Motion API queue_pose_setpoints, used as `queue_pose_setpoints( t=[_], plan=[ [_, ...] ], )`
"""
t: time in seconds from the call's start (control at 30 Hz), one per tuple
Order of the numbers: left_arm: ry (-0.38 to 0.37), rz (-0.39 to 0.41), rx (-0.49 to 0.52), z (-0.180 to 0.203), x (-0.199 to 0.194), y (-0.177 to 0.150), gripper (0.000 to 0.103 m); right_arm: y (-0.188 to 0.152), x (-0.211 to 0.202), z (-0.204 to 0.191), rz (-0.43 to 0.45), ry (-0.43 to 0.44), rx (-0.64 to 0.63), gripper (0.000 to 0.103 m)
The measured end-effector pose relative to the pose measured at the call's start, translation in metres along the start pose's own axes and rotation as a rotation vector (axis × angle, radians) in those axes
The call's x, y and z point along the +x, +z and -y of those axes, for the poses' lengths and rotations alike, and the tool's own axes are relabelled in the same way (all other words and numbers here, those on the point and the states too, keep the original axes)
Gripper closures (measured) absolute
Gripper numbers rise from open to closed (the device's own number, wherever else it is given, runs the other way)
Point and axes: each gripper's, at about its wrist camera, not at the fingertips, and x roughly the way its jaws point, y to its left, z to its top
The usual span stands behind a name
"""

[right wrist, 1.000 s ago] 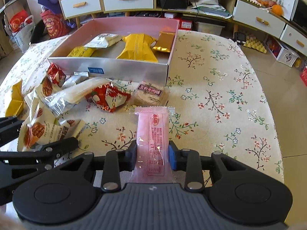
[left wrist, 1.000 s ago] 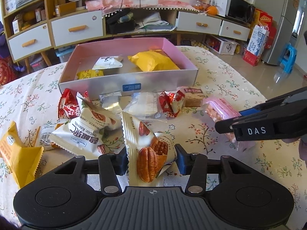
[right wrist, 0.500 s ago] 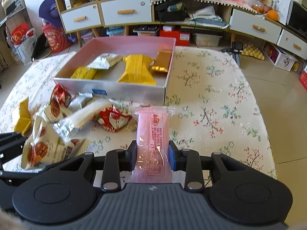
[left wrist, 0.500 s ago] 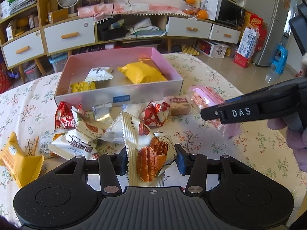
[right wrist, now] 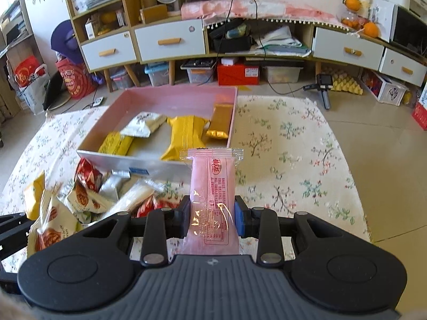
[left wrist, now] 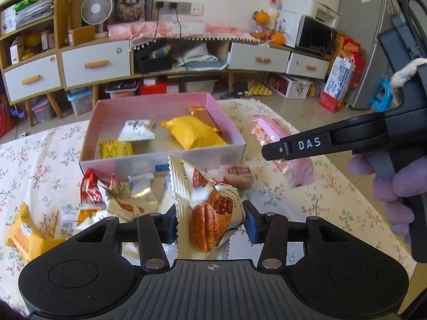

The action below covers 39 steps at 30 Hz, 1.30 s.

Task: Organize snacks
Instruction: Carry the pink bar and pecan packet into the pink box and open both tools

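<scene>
Floral tablecloth (left wrist: 333, 186) covers the table, drawers behind.

Left wrist view: your left gripper (left wrist: 210, 220) is clamped on a cream pecan-print snack packet (left wrist: 205, 200), now raised clear of the loose wrappers it sat among a second ago; the pink-lined, silver-sided cardboard box (left wrist: 229, 149) lies just beyond. Your gloved right hand (left wrist: 387, 181) enters from the right, tilted downward.

Right wrist view: your right gripper (right wrist: 212, 220) is pinched nearly shut on a pink translucent snack bar wrapper (right wrist: 213, 186), likewise lifted since then and aimed down toward the box (right wrist: 101, 157). Both pickups look complete; carrying to the box probably follows.
</scene>
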Motion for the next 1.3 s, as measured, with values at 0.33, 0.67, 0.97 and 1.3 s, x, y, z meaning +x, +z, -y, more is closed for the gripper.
queue_pose_setpoints(
  t=[0.33,0.67,0.97,1.3],
  plan=[
    [0.055,0.078,-0.027,-0.014,-0.004,0.029,0.058,0.02,0.006,-0.003,0.014,0.022,0.023,0.074],
    [0.163,0.084,-0.009,-0.042,0.038,0.06,0.058,0.049,0.026,-0.014,0.066,0.042,0.048,0.074],
    [0.219,0.048,0.014,-0.071,0.083,0.086,0.058,0.068,0.062,-0.023,0.071,0.028,0.006,0.074],
    [0.26,-0.008,0.04,-0.092,0.127,0.099,0.058,0.083,0.096,-0.029,0.063,0.011,-0.018,0.074]
  ],
)
